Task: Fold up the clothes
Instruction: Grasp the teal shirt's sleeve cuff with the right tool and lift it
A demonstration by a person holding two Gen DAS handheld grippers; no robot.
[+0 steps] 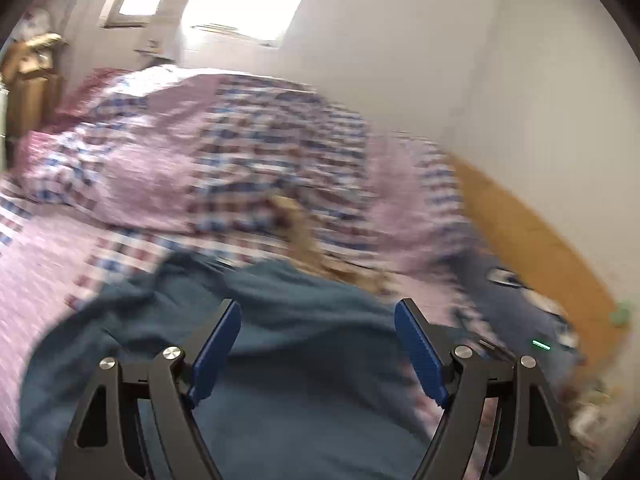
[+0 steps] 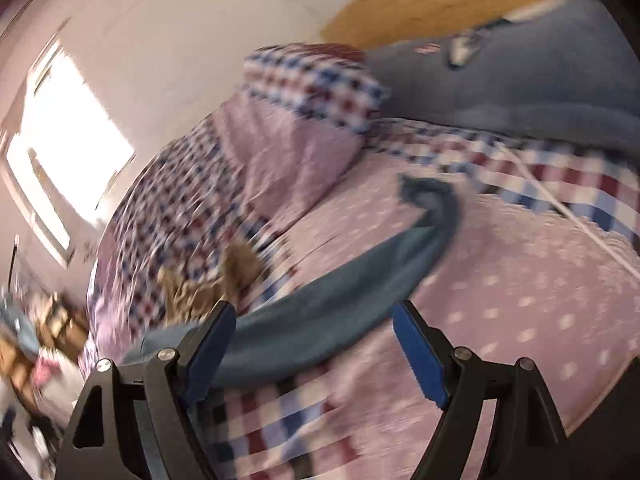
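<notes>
Both grippers — left gripper (image 1: 318,354) and right gripper (image 2: 312,354) — have fingers spread wide, gripping nothing. A teal garment (image 1: 280,320) lies rumpled on the bed (image 2: 520,300) beneath them

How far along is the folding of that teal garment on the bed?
Nothing looks done: the teal fabric garment lies rumpled on the pink dotted bed sheet, one long part trailing out unfolded. In hand: nothing; the left gripper and right gripper are both open above the cloth. Left: flattening and every fold. The frames are blurred, so finer detail is unclear.
</notes>
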